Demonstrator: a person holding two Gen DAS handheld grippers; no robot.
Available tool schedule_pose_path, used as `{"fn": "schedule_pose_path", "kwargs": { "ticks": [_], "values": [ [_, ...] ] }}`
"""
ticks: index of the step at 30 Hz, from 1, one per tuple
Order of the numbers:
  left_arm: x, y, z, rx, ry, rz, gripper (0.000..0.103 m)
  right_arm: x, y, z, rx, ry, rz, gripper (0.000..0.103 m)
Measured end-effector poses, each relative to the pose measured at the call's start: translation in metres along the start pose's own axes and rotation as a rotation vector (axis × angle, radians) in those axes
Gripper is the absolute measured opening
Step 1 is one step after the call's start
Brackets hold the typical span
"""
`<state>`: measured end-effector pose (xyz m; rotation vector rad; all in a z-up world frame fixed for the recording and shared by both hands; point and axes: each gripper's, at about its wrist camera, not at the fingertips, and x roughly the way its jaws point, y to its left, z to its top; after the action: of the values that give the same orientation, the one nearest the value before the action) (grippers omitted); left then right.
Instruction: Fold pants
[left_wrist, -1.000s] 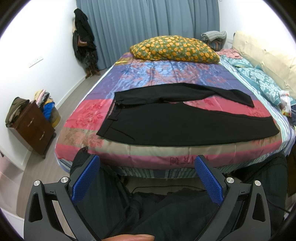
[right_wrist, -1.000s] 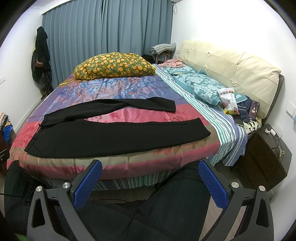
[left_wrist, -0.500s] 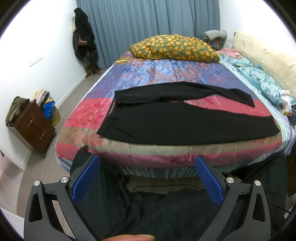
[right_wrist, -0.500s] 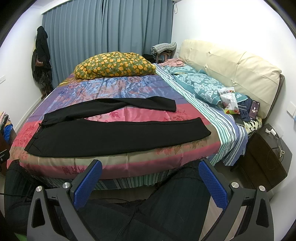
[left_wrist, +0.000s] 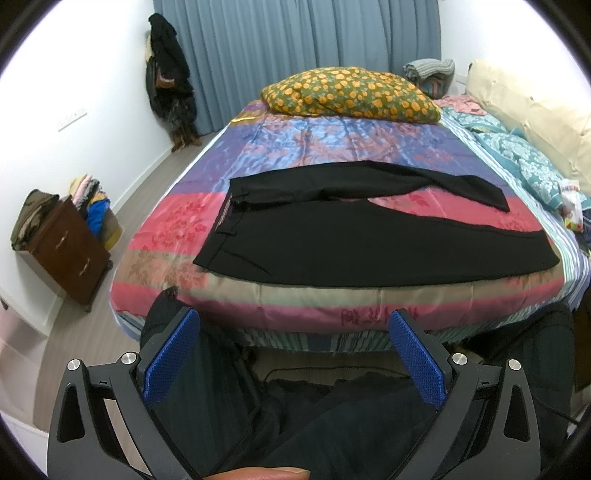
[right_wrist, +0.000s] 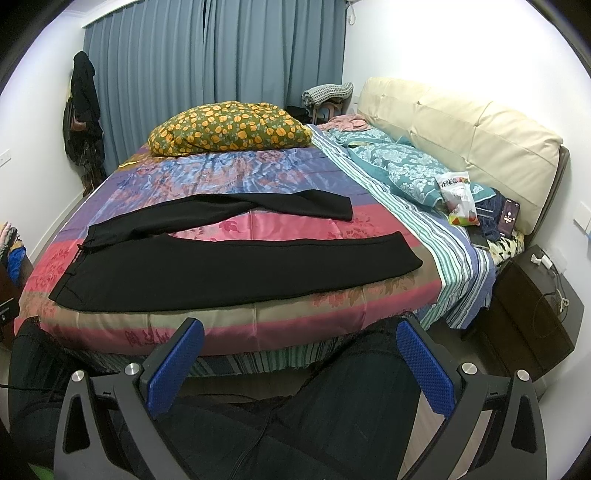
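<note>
Writing (left_wrist: 373, 317) on bed edge below pants (left_wrist: 332, 243), unreadable.

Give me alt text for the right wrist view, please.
Black pants lie unfolded across a colourful striped quilt, waistband left, the two legs spread apart toward the right. The right gripper hangs open short of the bed's edge, holding nothing. A flowered cushion sits at the far side.

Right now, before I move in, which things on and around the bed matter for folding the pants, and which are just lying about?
For the job:
pants, spread flat, legs apart
left gripper, open, empty
right gripper, open, empty
quilt under the pants

Lying about:
orange pillow
teal pillow
snack bag
phone
dresser
hanging coat
</note>
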<state>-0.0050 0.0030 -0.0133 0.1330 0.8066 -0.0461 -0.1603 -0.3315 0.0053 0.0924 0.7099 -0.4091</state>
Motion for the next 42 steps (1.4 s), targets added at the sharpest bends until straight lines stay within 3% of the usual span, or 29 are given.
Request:
{"fn": "schedule_pose_path", "kwargs": {
  "ticks": [42],
  "values": [
    [0.0013, 0.0, 0.0025, 0.002, 0.004, -0.001, 0.102, 0.0004, 0.0006, 0.0002, 0.001, 0.002, 0.0, 0.103]
  ]
}}
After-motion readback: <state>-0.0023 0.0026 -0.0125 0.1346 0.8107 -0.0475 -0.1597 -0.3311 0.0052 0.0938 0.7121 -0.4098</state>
